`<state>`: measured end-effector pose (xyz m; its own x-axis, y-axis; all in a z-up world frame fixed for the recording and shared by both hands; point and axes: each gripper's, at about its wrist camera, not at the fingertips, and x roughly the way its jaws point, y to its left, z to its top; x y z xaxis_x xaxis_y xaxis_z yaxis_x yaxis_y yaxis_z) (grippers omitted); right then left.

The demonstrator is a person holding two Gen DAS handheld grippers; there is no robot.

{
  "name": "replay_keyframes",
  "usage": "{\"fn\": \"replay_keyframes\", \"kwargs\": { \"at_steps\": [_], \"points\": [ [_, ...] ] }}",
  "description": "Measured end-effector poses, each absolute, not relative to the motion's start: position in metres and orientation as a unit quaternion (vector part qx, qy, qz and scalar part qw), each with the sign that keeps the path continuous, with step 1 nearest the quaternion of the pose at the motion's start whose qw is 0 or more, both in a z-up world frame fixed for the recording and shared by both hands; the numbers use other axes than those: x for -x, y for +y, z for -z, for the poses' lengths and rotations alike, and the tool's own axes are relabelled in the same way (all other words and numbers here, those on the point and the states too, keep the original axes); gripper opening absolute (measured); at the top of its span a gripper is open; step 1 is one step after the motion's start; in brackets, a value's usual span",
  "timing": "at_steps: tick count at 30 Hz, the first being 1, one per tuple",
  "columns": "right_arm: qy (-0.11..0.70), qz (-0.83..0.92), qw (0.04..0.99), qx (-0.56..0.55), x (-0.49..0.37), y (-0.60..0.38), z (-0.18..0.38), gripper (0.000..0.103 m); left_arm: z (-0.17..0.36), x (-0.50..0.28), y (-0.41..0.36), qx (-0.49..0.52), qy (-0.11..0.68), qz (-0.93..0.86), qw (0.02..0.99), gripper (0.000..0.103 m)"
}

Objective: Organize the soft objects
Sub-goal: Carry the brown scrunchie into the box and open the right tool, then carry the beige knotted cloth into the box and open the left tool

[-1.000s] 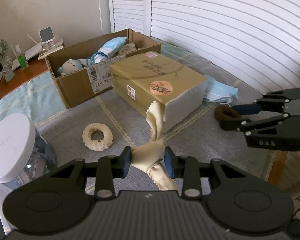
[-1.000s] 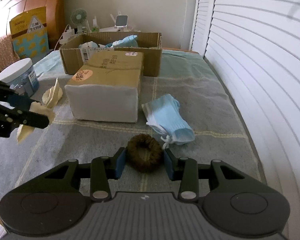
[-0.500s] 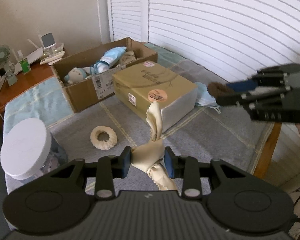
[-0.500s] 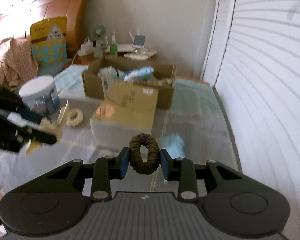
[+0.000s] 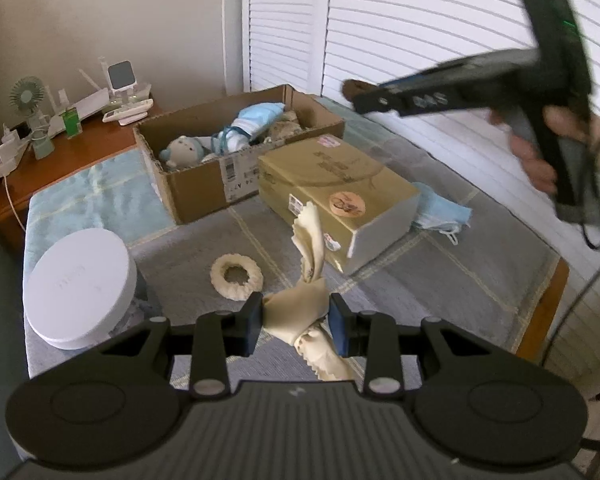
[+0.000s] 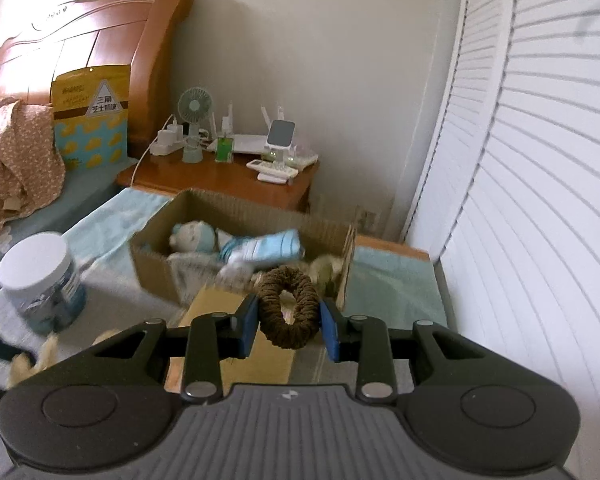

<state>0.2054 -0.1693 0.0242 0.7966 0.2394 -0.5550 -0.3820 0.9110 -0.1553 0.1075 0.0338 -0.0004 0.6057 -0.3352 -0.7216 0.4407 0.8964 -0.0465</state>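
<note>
Moved: since a second ago my right gripper [image 6: 287,326] has lifted the dark brown knitted ring scrunchie [image 6: 287,307] off the grey blanket and now carries it in the air before the open brown cardboard box [image 6: 156,256]; my left has hardly shifted.
Left gripper [image 5: 296,317]: my jaws are narrowed and clamped on one crumpled cream cloth [image 5: 298,309], whose ends poke out above and below the pads.
Cream rings: one fluffy cream ring scrunchie [image 5: 236,276] lies alone on the grey checked blanket [image 5: 440,280], just ahead of my left fingers.
White-lidded jars: one round jar [image 5: 82,278], at the left edge of the blanket.
Boxes: two, the cardboard box and a gold-topped rectangular pack [image 5: 336,196] touching its front.
In the box: one pale plush toy [image 5: 182,150] and one light blue rolled bundle [image 5: 252,122]; the rest I cannot make out.
Blue cloths outside: one light blue piece [image 5: 444,214], against the right of the pack.
Right gripper: my jaws pinch the brown scrunchie upright.
</note>
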Motion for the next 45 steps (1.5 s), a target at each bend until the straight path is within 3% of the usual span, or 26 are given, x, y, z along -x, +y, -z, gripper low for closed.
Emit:
{"fn": "replay_keyframes", "kwargs": {
  "at_steps": [8, 11, 13, 19, 30, 45],
  "points": [
    [0.276, -0.165, 0.936, 0.143, -0.267, -0.156, -0.02, 0.041, -0.002, -0.122, 0.038, -0.057, 0.387, 0.202, 0.898, 0.034],
    [0.283, -0.168, 0.933, 0.146, -0.283, -0.153, -0.013, 0.058, -0.002, -0.126, 0.038, -0.055, 0.386, 0.198, 0.899, 0.034],
    [0.284, -0.164, 0.934, 0.141, -0.285, -0.154, -0.01, 0.082, -0.002, -0.129, 0.038, -0.053, 0.386, 0.197, 0.899, 0.034],
    [0.288, -0.177, 0.934, 0.119, -0.266, -0.161, -0.009, 0.101, -0.007, -0.135, 0.037, -0.049, 0.387, 0.2, 0.899, 0.034],
    [0.299, -0.169, 0.934, 0.095, -0.199, -0.168, -0.014, 0.103, -0.033, -0.179, 0.035, -0.046, 0.374, 0.195, 0.905, 0.034],
    [0.296, -0.148, 0.939, 0.088, -0.149, -0.18, -0.014, 0.103, -0.044, -0.308, 0.014, -0.046, 0.388, 0.158, 0.907, 0.034]
  ]
}}
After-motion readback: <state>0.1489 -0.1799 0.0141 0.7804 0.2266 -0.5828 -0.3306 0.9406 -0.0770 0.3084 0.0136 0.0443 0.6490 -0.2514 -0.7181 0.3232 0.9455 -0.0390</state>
